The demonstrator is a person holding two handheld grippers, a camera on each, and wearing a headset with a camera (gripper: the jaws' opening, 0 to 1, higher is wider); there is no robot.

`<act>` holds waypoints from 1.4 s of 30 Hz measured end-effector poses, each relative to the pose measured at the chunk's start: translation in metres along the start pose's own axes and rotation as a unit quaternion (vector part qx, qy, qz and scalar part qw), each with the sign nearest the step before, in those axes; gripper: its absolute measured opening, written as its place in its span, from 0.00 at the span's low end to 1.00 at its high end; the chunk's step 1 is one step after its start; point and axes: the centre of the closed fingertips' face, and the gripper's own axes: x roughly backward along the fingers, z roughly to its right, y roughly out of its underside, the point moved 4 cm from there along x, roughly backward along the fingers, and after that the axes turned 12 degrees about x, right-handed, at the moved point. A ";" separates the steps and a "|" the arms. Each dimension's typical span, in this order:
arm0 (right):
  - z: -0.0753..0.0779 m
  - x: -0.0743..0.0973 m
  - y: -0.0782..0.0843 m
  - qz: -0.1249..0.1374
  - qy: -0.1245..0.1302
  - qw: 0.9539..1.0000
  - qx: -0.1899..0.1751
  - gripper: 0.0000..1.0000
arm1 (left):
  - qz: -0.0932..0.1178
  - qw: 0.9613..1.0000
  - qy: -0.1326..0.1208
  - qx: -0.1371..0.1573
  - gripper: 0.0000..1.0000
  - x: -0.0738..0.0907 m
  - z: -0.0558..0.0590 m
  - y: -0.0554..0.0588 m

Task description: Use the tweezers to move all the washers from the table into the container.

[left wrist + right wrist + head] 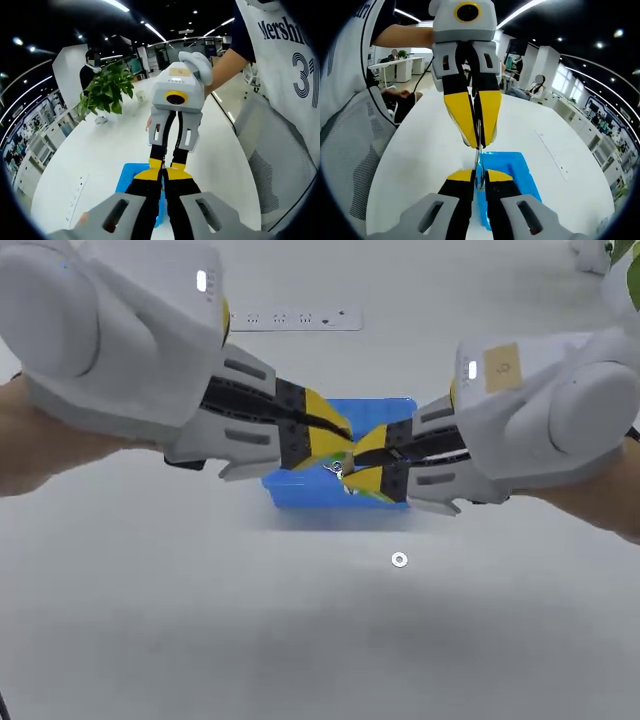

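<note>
- Table (pixel 200 620): a plain white worktop that carries all the other items.
- Left gripper (pixel 342 445): enters the head view from the left and is held over the container. Its yellow-tipped jaws are pressed together on the tweezers.
- Right gripper (pixel 358 465): enters from the right and meets the left gripper tip to tip above the container. Its jaws are likewise drawn together on the tweezers.
- Container (pixel 300 492): a blue rectangular tray standing on the table directly below the two sets of jaw tips. The grippers hide its contents.
- Power strip (pixel 295 318): a white strip lying flat on the table beyond the container, well apart from it.
- Tweezers (pixel 477 159): a thin metal pair seen in the right gripper view. It spans the short gap between the two pairs of yellow tips and is held at both ends, above the container.
- Washer (pixel 399 559): a single small metal ring lying flat on the table. It sits outside the container, on the person's side of it and slightly to the right.
</note>
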 end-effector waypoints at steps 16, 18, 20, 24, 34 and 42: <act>0.029 -0.043 0.046 -0.022 -0.014 0.999 -0.024 0.09 | -0.018 0.999 0.004 0.033 0.06 -0.032 -0.052 0.037; 0.027 -0.047 0.051 -0.027 -0.018 0.999 -0.027 0.09 | -0.023 0.999 0.007 0.039 0.06 -0.038 -0.057 0.046; 0.025 -0.050 0.055 -0.031 -0.021 0.999 -0.029 0.09 | -0.027 0.999 0.009 0.041 0.06 -0.042 -0.057 0.050; 0.027 -0.050 0.056 -0.027 -0.019 0.999 -0.039 0.09 | -0.020 0.998 0.006 0.052 0.06 -0.041 -0.059 0.050; 0.025 -0.035 0.045 -0.026 -0.013 0.999 -0.022 0.11 | -0.020 0.999 0.011 0.028 0.05 -0.034 -0.048 0.036; 0.023 -0.013 0.029 -0.015 -0.005 1.000 -0.003 0.10 | -0.009 1.000 0.012 0.001 0.05 -0.020 -0.031 0.014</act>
